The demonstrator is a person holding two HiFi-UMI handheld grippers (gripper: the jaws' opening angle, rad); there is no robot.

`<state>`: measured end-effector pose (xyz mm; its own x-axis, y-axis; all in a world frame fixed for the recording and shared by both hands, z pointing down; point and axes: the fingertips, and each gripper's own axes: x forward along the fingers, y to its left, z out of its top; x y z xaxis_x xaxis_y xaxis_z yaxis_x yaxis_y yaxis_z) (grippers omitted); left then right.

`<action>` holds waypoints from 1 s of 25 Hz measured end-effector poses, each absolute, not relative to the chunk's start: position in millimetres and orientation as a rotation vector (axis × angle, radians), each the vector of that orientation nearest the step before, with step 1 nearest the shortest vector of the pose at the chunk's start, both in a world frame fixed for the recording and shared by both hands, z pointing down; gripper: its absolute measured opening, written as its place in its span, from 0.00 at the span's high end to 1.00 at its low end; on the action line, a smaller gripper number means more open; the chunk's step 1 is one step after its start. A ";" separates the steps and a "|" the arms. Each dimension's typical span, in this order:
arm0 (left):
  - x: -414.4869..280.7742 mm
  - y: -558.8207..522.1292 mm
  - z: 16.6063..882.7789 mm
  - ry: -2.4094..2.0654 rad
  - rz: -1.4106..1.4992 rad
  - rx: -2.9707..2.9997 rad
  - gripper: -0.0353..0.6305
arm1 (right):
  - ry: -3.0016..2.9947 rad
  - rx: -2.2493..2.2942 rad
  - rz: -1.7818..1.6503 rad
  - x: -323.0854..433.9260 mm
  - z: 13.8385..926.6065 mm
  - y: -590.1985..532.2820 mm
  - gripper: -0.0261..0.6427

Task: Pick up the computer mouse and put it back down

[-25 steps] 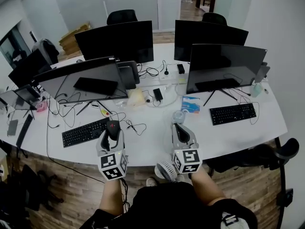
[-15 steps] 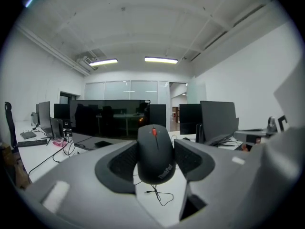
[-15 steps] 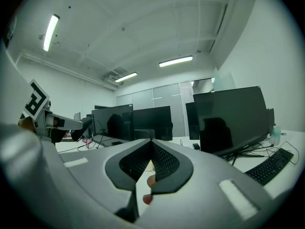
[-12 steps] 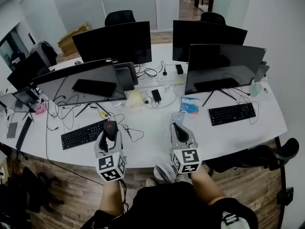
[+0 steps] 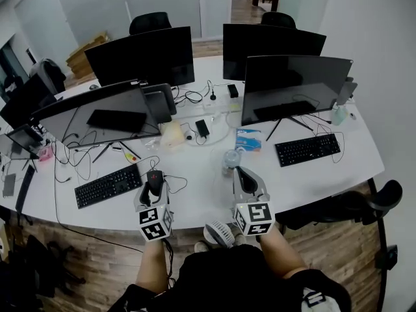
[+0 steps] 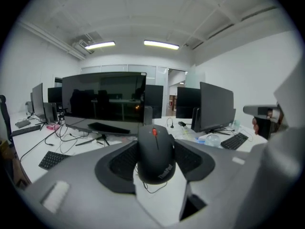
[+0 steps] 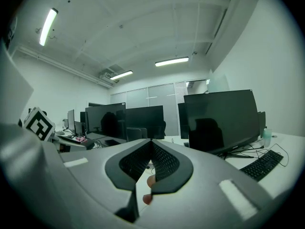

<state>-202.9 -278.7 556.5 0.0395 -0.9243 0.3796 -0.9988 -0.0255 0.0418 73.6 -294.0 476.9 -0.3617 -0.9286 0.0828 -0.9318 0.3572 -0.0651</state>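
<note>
Mouse (image 6: pixel 153 151) sits grasped in left hand-held gripper (image 5: pixel 154 184), while right hand-held gripper (image 7: pixel 151 141) is clenched, empty.

Between the grid-textured dark pads of my left fingers (image 6: pixel 119 162) sits a matt black plastic mouse (image 6: pixel 155 151), above a smooth white tabletop (image 5: pixel 201 197), glossy black monitor screens (image 5: pixel 289 83) and a wood-plank floor (image 5: pixel 81 252).

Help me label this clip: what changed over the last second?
Both tools drifted slightly right over the white desk; the left tool now sits farther from the black keyboard. Nothing was taken or released: the left tool stays shut on the black corded computer mouse, and the right tool stays shut and empty.
</note>
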 end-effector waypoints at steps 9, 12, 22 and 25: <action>-180.2 -278.5 669.2 -1.756 0.540 1.938 0.51 | -2.486 1.818 0.155 95.0 483.1 -284.3 0.96; -172.7 -275.4 707.5 -1.691 0.611 1.904 0.51 | -2.457 1.828 0.154 100.8 486.5 -280.3 0.96; -149.0 -261.1 778.0 -1.562 0.767 1.804 0.51 | -2.382 1.874 0.148 125.5 490.0 -270.8 0.96; -153.6 -257.7 789.5 -1.576 0.804 1.779 0.51 | -2.374 1.878 0.141 128.9 488.9 -267.6 0.96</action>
